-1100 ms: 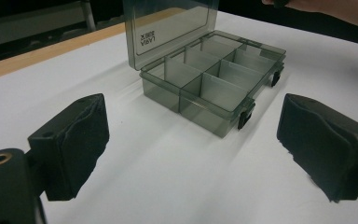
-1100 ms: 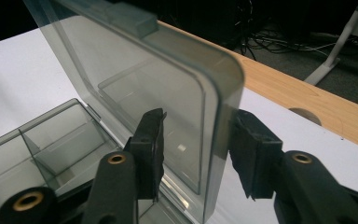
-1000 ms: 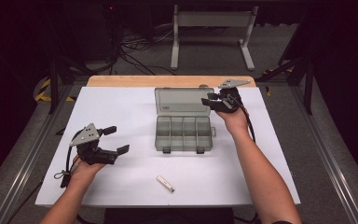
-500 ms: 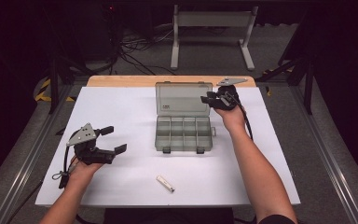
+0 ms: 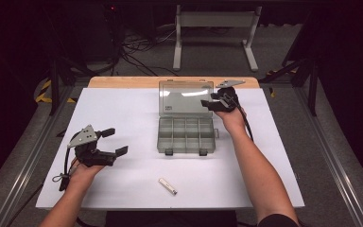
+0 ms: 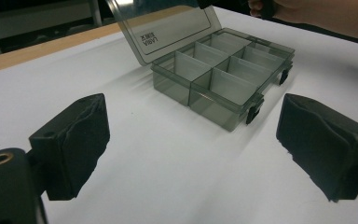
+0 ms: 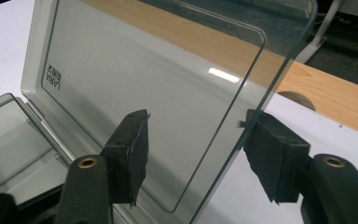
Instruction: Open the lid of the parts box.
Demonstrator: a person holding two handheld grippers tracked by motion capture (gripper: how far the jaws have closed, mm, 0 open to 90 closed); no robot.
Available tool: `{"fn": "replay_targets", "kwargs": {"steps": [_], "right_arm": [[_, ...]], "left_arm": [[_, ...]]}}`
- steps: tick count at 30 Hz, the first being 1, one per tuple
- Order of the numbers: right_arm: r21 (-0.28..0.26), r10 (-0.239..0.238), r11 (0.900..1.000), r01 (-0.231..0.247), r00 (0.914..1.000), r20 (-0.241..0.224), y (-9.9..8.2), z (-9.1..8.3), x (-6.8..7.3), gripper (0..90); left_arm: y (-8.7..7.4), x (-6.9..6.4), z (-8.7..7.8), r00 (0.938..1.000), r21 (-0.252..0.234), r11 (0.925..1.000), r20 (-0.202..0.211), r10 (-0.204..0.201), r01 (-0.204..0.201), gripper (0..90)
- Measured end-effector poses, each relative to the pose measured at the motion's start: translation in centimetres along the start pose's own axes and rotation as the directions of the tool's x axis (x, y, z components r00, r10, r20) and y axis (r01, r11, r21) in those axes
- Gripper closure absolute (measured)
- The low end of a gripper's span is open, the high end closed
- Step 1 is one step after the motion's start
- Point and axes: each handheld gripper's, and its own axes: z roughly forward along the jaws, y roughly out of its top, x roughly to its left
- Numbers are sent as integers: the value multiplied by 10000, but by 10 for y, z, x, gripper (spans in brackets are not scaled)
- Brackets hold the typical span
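A smoky clear compartment box (image 5: 186, 135) sits mid-table, its lid (image 5: 185, 97) standing open at the back. My right gripper (image 5: 210, 103) is at the lid's right edge. In the right gripper view the lid (image 7: 144, 70) edge runs between the jaws of my right gripper (image 7: 196, 154); they have just been opening and neither pad touches it. My left gripper (image 5: 116, 142) rests at the table's left, open and holding nothing. In the left gripper view my left gripper (image 6: 193, 149) faces the box (image 6: 223, 74), well short of it.
A small white tube (image 5: 168, 186) lies near the front edge, below the box. The white table top (image 5: 123, 109) ends in a wooden strip (image 5: 123, 82) at the back. A metal stand (image 5: 215, 33) and cables sit on the floor beyond.
The right gripper shifted slightly left along the lid's right edge and its jaws spread apart. The left gripper stayed put.
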Motion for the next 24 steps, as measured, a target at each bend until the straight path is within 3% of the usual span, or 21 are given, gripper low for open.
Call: {"fn": "replay_targets", "kwargs": {"steps": [17,24], "right_arm": [[848,249,9961,-247,9997,-10,-12,15,-4,340],[935,494,9945,-478,9987,-149,-14,19,-5,307]], "left_arm": [[-1,3,-2,10000,85,10000,-25,-9,9,107],[0,3,-2,10000,76,10000,-19,10,-10,107]]}}
